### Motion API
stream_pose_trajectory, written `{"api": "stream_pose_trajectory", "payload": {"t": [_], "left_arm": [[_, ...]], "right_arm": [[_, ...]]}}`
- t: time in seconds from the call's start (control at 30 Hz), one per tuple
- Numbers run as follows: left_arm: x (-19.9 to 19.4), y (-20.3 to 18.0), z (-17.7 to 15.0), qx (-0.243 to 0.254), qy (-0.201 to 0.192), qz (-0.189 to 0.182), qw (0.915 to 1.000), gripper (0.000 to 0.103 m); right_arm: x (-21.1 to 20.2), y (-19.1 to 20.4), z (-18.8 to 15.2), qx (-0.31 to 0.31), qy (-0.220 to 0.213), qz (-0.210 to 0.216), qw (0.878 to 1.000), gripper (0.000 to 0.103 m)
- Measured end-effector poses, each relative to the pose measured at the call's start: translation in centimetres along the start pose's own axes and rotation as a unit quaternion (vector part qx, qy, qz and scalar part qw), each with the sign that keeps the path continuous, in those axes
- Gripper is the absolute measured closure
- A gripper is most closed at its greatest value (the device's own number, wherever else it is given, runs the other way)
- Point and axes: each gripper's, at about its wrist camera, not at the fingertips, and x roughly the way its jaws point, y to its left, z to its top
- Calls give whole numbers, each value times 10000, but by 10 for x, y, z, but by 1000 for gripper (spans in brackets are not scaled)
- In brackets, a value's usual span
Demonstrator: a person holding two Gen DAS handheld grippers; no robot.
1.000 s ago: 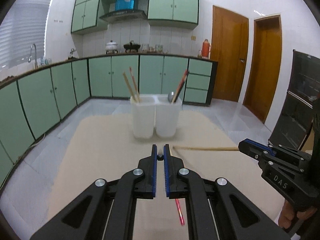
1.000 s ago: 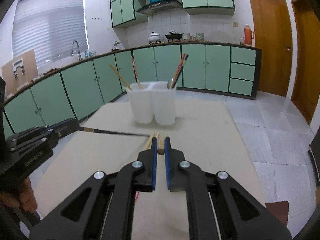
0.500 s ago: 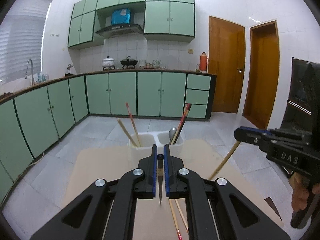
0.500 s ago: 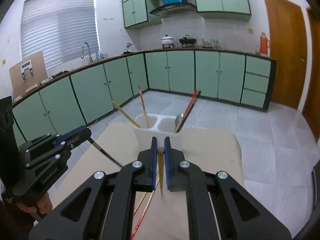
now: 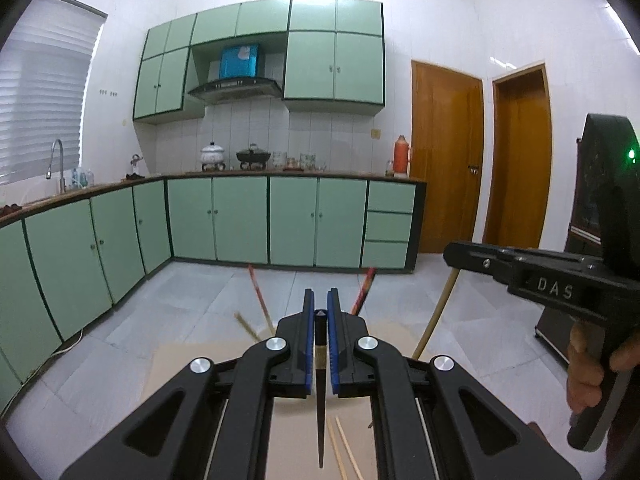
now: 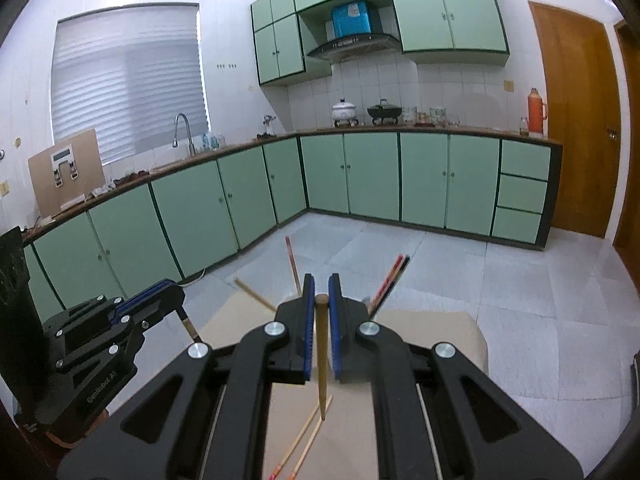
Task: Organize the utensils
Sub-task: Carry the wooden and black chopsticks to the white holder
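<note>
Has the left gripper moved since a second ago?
Yes. The left gripper, shut on a dark chopstick, has risen: the white holder on the table has dropped almost out of its view.

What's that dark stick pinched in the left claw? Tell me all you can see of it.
The dark chopstick is slim, near-black and tapers to a sharp point. A pale band shows near its thick upper end. The left claw is shut on that end between blue pads, so it hangs point-down above the tan table, touching nothing else.

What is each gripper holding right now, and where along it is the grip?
The left gripper pinches a dark chopstick near its top end. The right gripper pinches a tan wooden chopstick near its top end. Both hang point down.
</note>
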Motion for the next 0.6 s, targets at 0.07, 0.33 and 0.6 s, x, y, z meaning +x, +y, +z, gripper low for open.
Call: {"api": "stream_pose_trajectory", "payload": {"t": [0.07, 0.33, 0.6], "left_arm": [[5, 1, 13, 13, -117, -17, 9999, 97], [35, 4, 67, 117, -591, -19, 9982, 97], [83, 13, 91, 148, -840, 152, 9962, 97]], "right_arm": [[4, -1, 11, -27, -76, -10, 10000, 97], [27, -10, 53, -89, -266, -90, 9996, 97], [67, -25, 79, -148, -369, -174, 9991, 97]]}}
